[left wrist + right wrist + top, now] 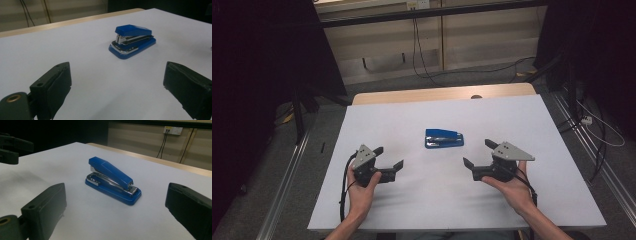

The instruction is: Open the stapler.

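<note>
Left gripper: held low over the white table on the near-left side, jaws spread wide, nothing between them. Pads face inward across bare surface in the left gripper view; the stapler sits ahead and slightly right of the gap, well apart from the tips.

Blue stapler: lies flat at the table's middle, long axis across the table, between the two grippers and a little beyond them. Upright on its base, top arm down, chrome magazine showing at the open nose. Untouched.

Right gripper: near-right side, likewise released, jaws wide and empty. Its own view looks down the stapler lengthwise at a slant, hinge end nearer; the left gripper's jaws show far off at upper left.

Judgement on the step: an approach to grasp the stapler, not yet begun in earnest. Right gripper looks the better placed. To do it well, bring the jaws level with the body, square them across the narrow width, not the length, and close low on the base so the sprung top arm does not get pressed. Smooth plastic may slip or skate on the table; close slowly
</note>
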### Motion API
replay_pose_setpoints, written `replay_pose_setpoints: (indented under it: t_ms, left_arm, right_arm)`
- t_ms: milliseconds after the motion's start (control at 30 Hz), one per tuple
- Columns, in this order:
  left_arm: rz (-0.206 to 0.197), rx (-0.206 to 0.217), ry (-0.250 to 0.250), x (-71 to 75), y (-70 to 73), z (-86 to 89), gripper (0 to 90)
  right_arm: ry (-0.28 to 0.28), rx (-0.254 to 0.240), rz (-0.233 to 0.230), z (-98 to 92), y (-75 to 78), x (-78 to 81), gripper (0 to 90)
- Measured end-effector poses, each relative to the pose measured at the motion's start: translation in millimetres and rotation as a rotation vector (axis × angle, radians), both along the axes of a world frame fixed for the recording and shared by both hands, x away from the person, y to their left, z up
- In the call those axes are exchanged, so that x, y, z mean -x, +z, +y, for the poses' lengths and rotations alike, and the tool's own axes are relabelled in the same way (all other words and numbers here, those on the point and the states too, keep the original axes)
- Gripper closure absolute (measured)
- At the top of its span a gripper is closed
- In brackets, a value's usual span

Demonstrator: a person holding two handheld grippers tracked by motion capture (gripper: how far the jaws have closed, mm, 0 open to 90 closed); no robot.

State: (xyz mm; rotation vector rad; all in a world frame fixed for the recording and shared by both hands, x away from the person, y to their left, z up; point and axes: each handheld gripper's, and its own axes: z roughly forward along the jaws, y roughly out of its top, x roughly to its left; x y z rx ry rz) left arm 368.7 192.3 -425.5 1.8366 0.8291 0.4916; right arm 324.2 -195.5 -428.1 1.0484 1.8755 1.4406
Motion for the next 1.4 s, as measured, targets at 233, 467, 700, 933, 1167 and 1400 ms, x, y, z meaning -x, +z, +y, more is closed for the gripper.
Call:
replay_pose_setpoints:
  t_ms: [233, 467, 700, 933, 1167, 1400]
  left_arm:
    - [-0.011, 0.028, -0.041, -6.7, 1.1, -9.8, 5.9]
    - [-0.028, 0.034, -0.047, -16.8, 4.5, -22.1, 5.4]
    - [-0.026, 0.018, -0.053, -28.2, 2.4, -27.1, 5.1]
    - [-0.046, 0.013, -0.050, -39.0, 5.1, -32.3, 5.1]
    - [-0.050, -0.009, -0.065, -48.9, 3.7, -37.7, 4.1]
    - [-0.067, 0.007, -0.045, -60.9, 4.5, -40.0, 4.9]
  right_arm:
    - [0.012, -0.005, 0.000, 8.4, -0.2, -8.9, 4.1]
    - [0.017, -0.019, 0.017, 18.8, -0.4, -20.5, 4.4]
    - [0.031, -0.004, 0.024, 27.9, 0.4, -28.1, 7.0]
    - [0.058, -0.002, 0.029, 41.1, 0.2, -38.2, 9.6]
    - [0.062, 0.000, 0.032, 49.4, -0.7, -48.9, 15.1]
    - [0.060, 0.011, 0.031, 53.2, 0.6, -62.5, 19.7]
